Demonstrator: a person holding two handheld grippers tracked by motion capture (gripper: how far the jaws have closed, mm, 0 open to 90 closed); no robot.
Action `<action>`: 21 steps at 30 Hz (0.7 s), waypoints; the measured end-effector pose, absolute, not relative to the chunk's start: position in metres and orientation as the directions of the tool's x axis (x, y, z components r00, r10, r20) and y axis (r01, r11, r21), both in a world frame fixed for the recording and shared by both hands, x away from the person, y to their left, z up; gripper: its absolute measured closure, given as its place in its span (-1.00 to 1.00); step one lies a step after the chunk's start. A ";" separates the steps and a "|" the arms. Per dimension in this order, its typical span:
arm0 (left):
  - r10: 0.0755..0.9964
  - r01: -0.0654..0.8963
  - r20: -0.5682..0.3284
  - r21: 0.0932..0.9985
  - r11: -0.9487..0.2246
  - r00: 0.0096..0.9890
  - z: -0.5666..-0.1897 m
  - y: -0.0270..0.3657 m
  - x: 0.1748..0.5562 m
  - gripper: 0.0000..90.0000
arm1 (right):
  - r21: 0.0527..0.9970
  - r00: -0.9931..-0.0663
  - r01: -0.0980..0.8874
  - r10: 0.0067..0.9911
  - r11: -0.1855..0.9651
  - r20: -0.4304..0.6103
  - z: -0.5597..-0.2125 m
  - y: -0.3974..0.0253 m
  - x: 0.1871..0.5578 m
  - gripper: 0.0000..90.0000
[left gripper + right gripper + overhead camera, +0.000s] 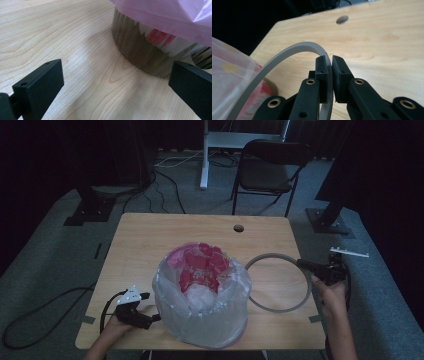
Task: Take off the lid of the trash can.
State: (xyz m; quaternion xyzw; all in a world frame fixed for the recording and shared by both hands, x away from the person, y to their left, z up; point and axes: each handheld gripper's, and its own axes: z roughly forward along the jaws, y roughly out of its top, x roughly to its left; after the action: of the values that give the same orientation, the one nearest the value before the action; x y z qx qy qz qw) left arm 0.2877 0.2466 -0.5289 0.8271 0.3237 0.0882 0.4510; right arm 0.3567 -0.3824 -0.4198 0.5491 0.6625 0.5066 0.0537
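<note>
While right tongs (306,265) pinch ring (278,309) and left tongs (156,317) gape beside bin (210,320), next: lift ring over bag (172,280) rim.

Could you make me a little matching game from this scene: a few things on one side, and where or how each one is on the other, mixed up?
Things:
1. grey ring
2. bin
3. left gripper
4. hole

States:
A. jaws wide apart, low over the table, beside the bin
B. near the table's far edge
C. pinched at its rim by the right gripper
D. lined with a plastic bag, pink inside

Pairs: 1-C, 2-D, 3-A, 4-B
</note>
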 end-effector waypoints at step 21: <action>0.610 0.452 -0.150 0.808 -0.378 0.778 -0.529 0.247 0.288 -1.00 | 0.625 -0.327 0.766 0.745 -0.151 0.581 -0.507 -0.378 0.367 0.88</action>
State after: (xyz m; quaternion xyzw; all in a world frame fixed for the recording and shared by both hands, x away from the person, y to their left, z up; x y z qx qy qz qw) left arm 0.2877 0.2471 -0.5289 0.8255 0.3215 0.0864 0.4557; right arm 0.3673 -0.3776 -0.5068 0.5800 0.6513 0.4891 -0.0104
